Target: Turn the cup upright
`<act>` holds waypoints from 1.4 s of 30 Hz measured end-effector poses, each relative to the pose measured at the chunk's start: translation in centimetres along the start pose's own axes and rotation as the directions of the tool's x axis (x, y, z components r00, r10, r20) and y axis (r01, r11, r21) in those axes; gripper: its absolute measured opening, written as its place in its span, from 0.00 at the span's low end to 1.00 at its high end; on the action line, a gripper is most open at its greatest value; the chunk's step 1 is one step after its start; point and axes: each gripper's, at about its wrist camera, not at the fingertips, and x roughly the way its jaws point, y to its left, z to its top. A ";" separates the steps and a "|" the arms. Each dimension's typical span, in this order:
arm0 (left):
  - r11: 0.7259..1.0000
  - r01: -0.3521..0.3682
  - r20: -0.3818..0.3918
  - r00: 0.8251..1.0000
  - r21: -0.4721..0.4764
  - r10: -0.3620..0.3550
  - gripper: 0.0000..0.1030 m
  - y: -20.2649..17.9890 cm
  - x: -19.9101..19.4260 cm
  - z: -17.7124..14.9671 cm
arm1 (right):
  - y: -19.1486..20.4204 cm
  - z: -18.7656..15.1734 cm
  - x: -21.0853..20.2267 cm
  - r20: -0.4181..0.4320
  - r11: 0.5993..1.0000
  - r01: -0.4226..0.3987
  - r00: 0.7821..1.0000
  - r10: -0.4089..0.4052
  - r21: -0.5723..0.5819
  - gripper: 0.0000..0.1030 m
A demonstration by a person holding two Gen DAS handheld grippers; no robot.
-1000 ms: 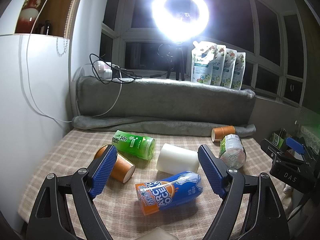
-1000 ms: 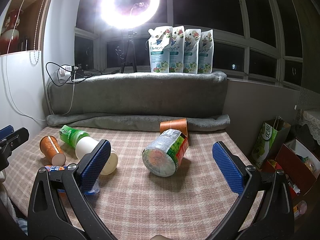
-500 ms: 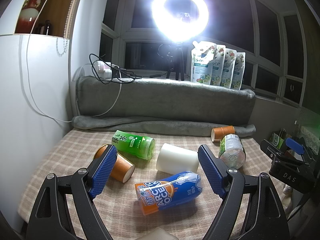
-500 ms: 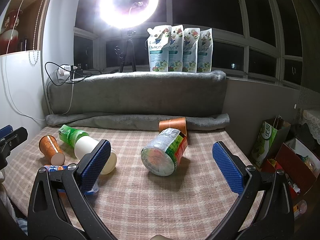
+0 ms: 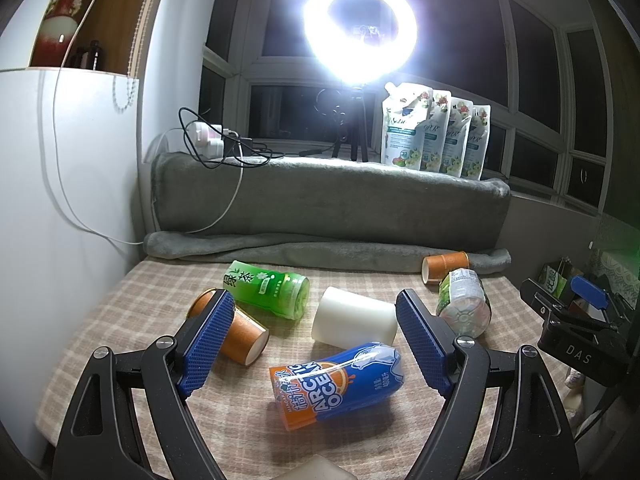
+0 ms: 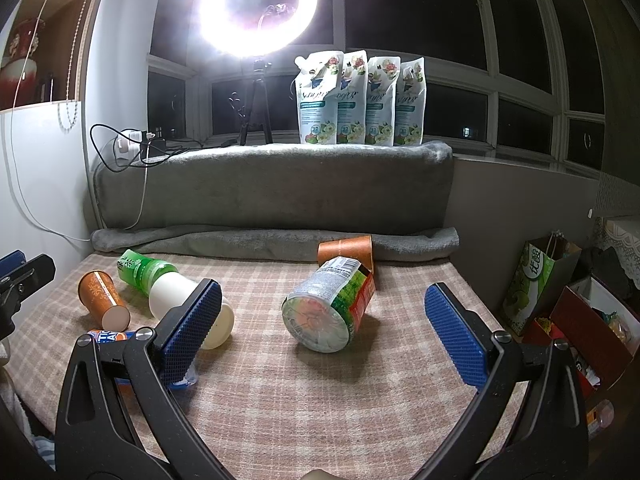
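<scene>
Several cups lie on their sides on a checked tablecloth (image 5: pixel 360 432). In the left wrist view: a blue-and-orange cup (image 5: pixel 340 384), a white cup (image 5: pixel 354 320), a green tea cup (image 5: pixel 268 288), an orange cup (image 5: pixel 240 332), a clear green-labelled cup (image 5: pixel 462 306) and a second orange cup (image 5: pixel 444 266) at the back. My left gripper (image 5: pixel 316 344) is open above the blue-and-orange and white cups. My right gripper (image 6: pixel 324 326) is open, with the clear green-labelled cup (image 6: pixel 328 308) between its fingers, apart from both.
A grey blanket roll (image 6: pixel 272 240) borders the table's far edge below a padded sill (image 6: pixel 272 184) with several refill pouches (image 6: pixel 360 100), a power strip and cables (image 5: pixel 212 144). A ring light (image 5: pixel 360 36) glares. Bags and boxes (image 6: pixel 560 300) stand beyond the table's right edge.
The right wrist view has shifted slightly, with the clear cup now a little more to the left between the fingers. The left gripper has hardly moved. Both stay open.
</scene>
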 end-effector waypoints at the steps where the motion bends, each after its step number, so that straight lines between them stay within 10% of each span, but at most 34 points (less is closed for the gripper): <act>1: 1.000 0.001 0.000 1.000 -0.001 -0.001 0.81 0.0 0.0 0.0 | 0.0 0.0 0.0 0.000 1.000 0.000 1.000 0.000 0.001 1.00; 28: 1.000 0.004 -0.013 1.000 -0.003 -0.004 0.81 0.2 -0.4 0.5 | 0.5 0.0 0.2 -0.010 1.000 -0.013 1.000 0.013 -0.001 1.00; 42: 0.999 -0.036 -0.074 0.997 -0.035 0.034 0.81 3.2 -0.1 -0.8 | 1.4 0.3 2.8 -0.100 0.985 -0.159 0.983 0.152 -0.062 1.00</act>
